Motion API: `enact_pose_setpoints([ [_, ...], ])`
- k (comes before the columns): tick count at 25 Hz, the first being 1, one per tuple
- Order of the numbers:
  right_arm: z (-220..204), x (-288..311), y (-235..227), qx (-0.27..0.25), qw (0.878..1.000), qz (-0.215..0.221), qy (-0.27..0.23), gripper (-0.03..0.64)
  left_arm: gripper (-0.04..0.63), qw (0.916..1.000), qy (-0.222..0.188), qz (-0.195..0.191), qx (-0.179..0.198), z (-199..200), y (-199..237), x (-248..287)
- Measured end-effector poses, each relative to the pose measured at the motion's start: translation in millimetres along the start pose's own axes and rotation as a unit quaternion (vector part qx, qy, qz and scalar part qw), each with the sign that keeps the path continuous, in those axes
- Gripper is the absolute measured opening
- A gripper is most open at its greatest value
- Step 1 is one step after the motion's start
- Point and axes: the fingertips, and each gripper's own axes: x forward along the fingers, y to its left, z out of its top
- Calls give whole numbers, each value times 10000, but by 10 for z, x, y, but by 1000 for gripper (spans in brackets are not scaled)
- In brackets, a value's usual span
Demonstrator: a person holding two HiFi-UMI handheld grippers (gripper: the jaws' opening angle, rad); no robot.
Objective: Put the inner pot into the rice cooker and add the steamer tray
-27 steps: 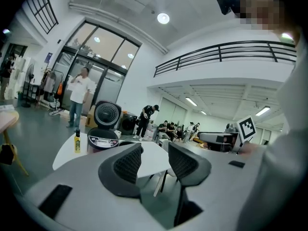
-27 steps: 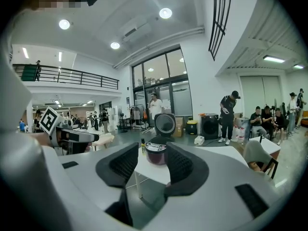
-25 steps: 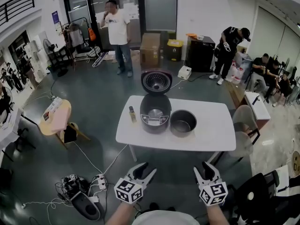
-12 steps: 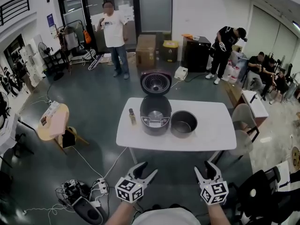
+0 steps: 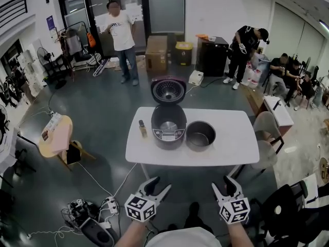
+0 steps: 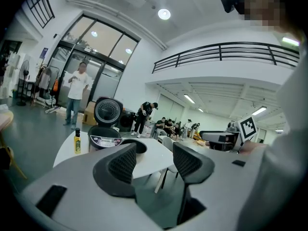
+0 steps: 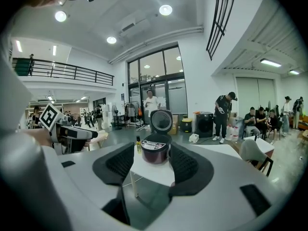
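Note:
An open rice cooker [image 5: 168, 128] stands on the white table [image 5: 231, 148] with its lid [image 5: 168, 90] raised. Just to its right the dark inner pot [image 5: 200, 135] sits on the table. My left gripper [image 5: 157, 185] and right gripper [image 5: 227, 183] hover side by side short of the table's near edge, well away from both. Their jaws have just been opening, and nothing lies between them. The left gripper [image 6: 154, 153] looks at the cooker [image 6: 105, 139] and the pot's rim [image 6: 137, 144]. Framed between the right gripper's [image 7: 151, 160] jaws is the cooker [image 7: 155, 150].
A small yellow bottle [image 5: 141, 128] stands left of the cooker. Chairs [image 5: 267, 130] sit at the table's right end. A low round table [image 5: 56, 133] is off to the left, cables and a power strip [image 5: 90, 210] lie on the floor. People stand and sit further back.
The jaws of both grippers have spread wider. Both grippers have edged slightly forward towards the table. The cooker and pot have not moved.

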Motion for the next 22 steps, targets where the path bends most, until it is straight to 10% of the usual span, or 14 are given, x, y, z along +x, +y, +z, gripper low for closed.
enact_pose_setpoints([
  [22, 225, 1563, -1388, -73, 9980, 582, 219, 249, 258, 9986, 95, 438, -271, 365, 494, 1752],
])
